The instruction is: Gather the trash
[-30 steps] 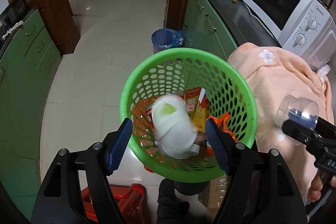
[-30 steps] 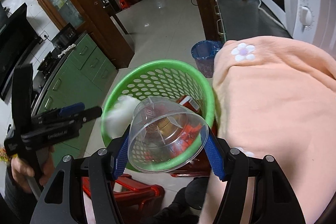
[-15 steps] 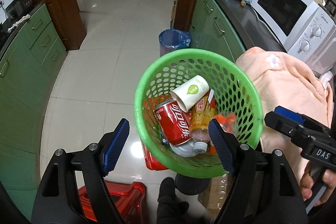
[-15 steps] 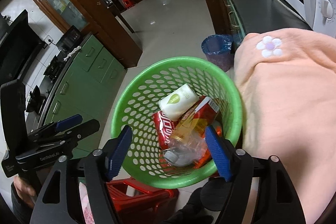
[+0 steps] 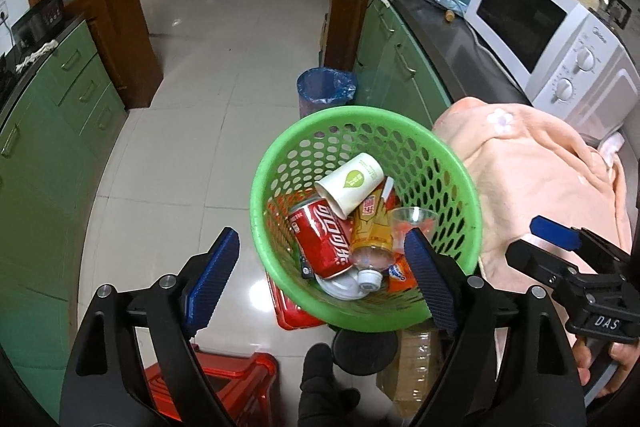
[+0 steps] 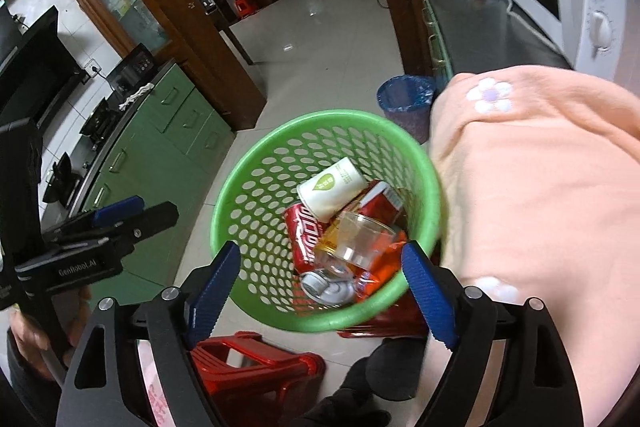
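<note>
A green perforated basket (image 5: 280,163) holds trash: a white paper cup (image 5: 350,185), a red cola can (image 5: 322,237), a yellow bottle (image 5: 370,231) and a clear plastic cup (image 5: 412,221). The basket (image 6: 256,187) shows in the right wrist view too, with the clear cup (image 6: 360,239) on top of the pile and the paper cup (image 6: 332,187) behind it. My left gripper (image 5: 320,279) is open and empty above the basket's near rim. My right gripper (image 6: 320,287) is open and empty, also over the near rim.
A peach cloth (image 5: 532,183) covers the surface right of the basket. A microwave (image 5: 548,39) stands on the dark counter. A blue-lined bin (image 5: 326,89) stands on the tiled floor. A red stool (image 6: 256,367) is below. Green cabinets (image 5: 48,115) line the left.
The left gripper dropped the paper cup into the basket and the right gripper dropped the clear cup in. Both grippers are now open, empty and drawn back a little.
</note>
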### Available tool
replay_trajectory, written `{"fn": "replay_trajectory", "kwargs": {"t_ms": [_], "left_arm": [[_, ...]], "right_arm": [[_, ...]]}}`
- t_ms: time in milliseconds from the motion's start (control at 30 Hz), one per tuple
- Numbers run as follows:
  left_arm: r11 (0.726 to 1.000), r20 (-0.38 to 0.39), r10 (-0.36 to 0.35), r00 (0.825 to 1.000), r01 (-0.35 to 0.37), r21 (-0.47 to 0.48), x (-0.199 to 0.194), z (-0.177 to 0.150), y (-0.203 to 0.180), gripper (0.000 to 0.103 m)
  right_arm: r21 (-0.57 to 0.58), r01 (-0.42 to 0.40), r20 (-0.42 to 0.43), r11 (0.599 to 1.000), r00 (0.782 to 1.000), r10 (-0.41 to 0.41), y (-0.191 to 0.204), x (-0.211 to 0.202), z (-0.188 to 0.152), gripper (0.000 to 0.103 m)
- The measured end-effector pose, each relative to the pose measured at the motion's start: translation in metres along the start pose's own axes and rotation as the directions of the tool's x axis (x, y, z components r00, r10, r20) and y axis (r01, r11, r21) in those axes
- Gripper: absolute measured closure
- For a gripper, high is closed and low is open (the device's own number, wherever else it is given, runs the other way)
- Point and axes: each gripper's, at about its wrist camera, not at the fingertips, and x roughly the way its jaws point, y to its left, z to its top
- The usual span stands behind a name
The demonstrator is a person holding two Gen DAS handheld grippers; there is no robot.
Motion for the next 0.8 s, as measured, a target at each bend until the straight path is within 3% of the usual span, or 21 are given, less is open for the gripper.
{"fn": "replay_trajectory", "kwargs": {"t_ms": [333,800], "left_arm": [[0.997,0.024,-0.036,0.999,0.034,0.064,-0.020,-0.009,-0.030,0.008],[0.976,0.023,-0.119,0.993,0.112,0.185,-0.040,-0.030,-0.089,0.005]], "right_arm": [[0.029,0.098,0.032,0.995,0.995,-0.099,-0.016,-0.042,-0.023,0.015],[0.145,0.215,0.060,0.966,0.972,-0.225,-0.049,-0.099,-0.068,0.012]]}}
